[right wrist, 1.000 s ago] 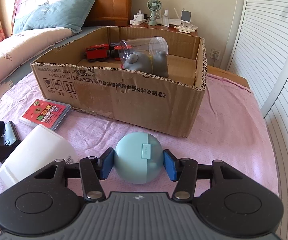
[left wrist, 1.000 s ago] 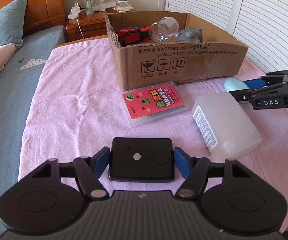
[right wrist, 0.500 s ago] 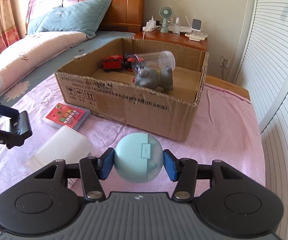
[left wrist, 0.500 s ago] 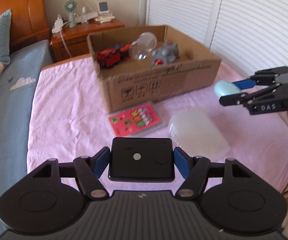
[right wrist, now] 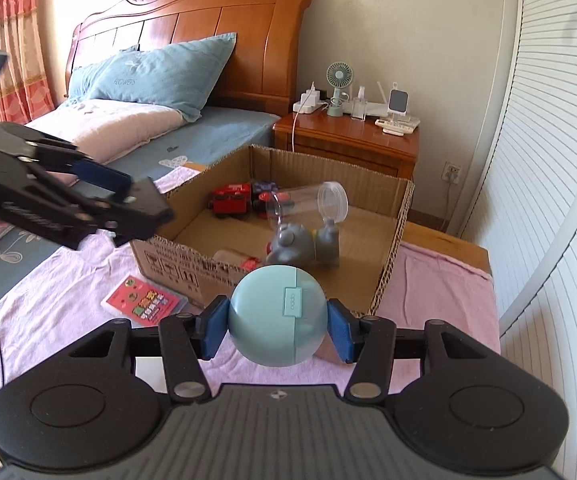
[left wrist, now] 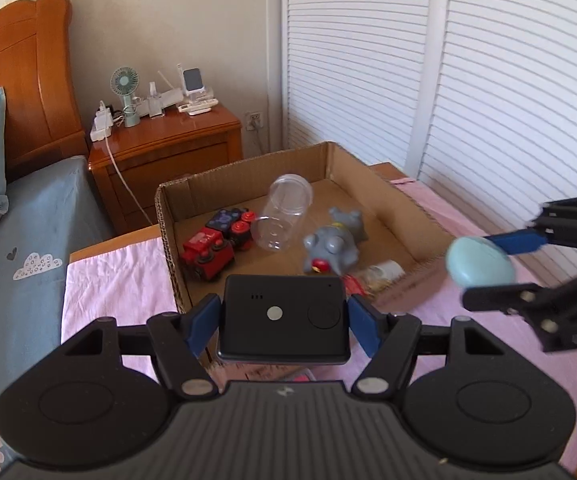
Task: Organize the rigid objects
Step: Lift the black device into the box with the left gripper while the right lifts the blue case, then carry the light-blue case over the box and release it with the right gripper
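both grippers hover near the open brown cardboard box [left wrist: 388, 204], left gripper [left wrist: 283, 320] jaws clamping a flat black rectangular device [left wrist: 283, 318], right gripper [right wrist: 276, 326] jaws clamping a round pale-blue plastic case [right wrist: 277, 316], likely for dropping inside.

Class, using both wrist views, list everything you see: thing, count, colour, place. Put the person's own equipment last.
cardboard box: 1, brown, on the pink cloth
toy train: 1, red and black, inside the box
clear jar: 1, transparent, lying in the box
grey toy: 1, grey, inside the box
card case: 1, red, on the cloth beside the box
pink cloth: 1, pink, under the box
nightstand: 1, wooden, beside the bed
desk fan: 1, green, on the nightstand
pillow: 1, blue, by the headboard
black device: 1, held in the left hand-held gripper
round case: 1, light blue, held in the right hand-held gripper
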Demonstrator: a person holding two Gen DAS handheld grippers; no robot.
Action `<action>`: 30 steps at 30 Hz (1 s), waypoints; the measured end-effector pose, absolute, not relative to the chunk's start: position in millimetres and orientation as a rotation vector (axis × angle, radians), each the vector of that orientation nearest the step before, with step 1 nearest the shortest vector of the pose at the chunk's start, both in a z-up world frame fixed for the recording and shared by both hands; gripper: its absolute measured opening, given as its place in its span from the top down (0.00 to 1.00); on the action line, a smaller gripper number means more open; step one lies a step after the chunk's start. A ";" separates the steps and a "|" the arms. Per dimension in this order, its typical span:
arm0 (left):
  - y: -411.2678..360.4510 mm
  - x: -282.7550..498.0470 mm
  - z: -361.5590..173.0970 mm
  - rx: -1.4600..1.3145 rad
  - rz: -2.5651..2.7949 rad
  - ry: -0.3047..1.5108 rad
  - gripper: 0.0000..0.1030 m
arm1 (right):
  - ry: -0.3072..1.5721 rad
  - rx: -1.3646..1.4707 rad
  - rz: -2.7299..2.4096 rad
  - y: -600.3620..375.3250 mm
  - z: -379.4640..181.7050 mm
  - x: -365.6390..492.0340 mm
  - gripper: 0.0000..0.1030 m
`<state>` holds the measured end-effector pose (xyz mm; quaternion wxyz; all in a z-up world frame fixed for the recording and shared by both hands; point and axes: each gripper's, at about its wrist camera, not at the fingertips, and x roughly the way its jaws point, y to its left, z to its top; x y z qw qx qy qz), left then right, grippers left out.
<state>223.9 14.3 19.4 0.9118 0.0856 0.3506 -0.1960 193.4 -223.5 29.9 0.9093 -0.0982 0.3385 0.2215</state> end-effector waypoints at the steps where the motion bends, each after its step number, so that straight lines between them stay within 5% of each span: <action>1: 13.6 230.0 15.5 0.174 -0.391 0.729 0.33 | 0.698 -0.202 0.458 -222.2 30.5 194.3 0.44; 6: 15.3 242.6 -0.1 0.132 -0.353 0.747 0.30 | 0.699 -0.209 0.468 -215.0 31.5 197.6 0.44; 9: 19.6 234.1 3.0 0.117 -0.312 0.722 0.07 | 0.697 -0.208 0.474 -211.2 32.6 200.2 0.44; 30: 52.6 122.8 27.6 0.020 -0.058 0.656 0.01 | 0.735 -0.188 0.557 -153.4 35.6 269.0 0.44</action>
